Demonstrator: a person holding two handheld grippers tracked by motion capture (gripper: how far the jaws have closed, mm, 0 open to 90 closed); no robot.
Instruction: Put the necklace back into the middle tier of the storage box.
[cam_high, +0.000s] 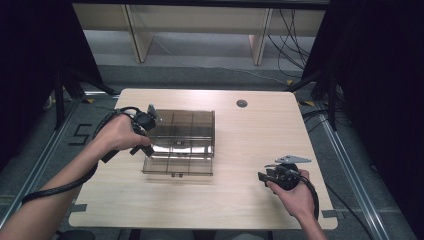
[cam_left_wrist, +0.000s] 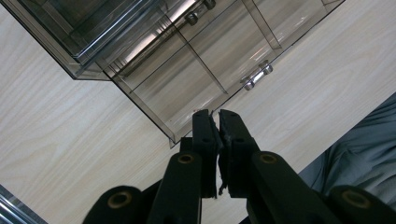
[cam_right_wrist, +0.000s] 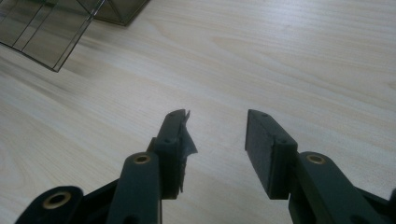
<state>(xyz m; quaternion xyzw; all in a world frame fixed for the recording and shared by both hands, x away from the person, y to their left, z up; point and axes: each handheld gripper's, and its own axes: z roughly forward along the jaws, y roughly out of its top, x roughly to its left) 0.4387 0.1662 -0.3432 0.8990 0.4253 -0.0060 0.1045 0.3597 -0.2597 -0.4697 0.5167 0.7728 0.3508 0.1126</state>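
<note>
A smoky clear plastic drawer box stands left of the table's middle, with a drawer pulled out toward me. In the left gripper view the drawer shows thin dividers and a metal knob. My left gripper is at the box's left side; its jaws are shut, with the tips over the drawer's near corner. I cannot tell whether they touch it. My right gripper hovers over bare wood at the front right, its jaws open and empty.
The light wooden table has a round cable hole at the back. Black cables trail from both grippers off the front edge. Dark curtains and floor rails flank the table.
</note>
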